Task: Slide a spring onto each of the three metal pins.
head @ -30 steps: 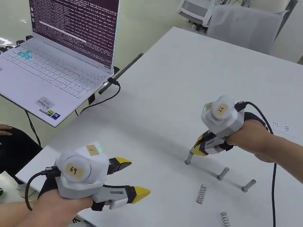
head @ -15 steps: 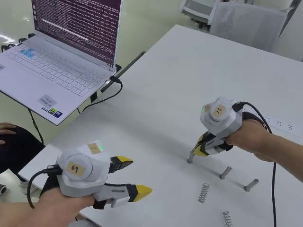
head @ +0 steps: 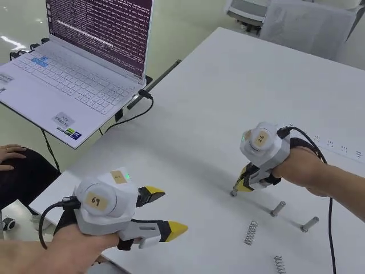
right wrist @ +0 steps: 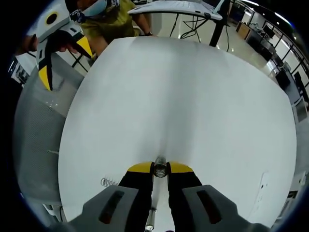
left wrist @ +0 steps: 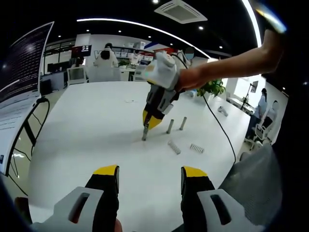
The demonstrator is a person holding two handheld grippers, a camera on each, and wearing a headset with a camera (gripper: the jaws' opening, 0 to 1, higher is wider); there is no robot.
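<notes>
A white tabletop (head: 228, 85) stands in a bright open office, with an open laptop (head: 85, 74) beside its left edge. The right hand-held gripper (head: 238, 187) pinches a spring (right wrist: 160, 167) over the leftmost pin (head: 234, 192), whose top is hidden behind the jaws. Of two loose springs (head: 250, 232), one is cut off at the bottom of the head view. The left hand-held gripper (head: 168, 210) hovers with its jaws spread. Both grippers hold much the same places as a second ago.
</notes>
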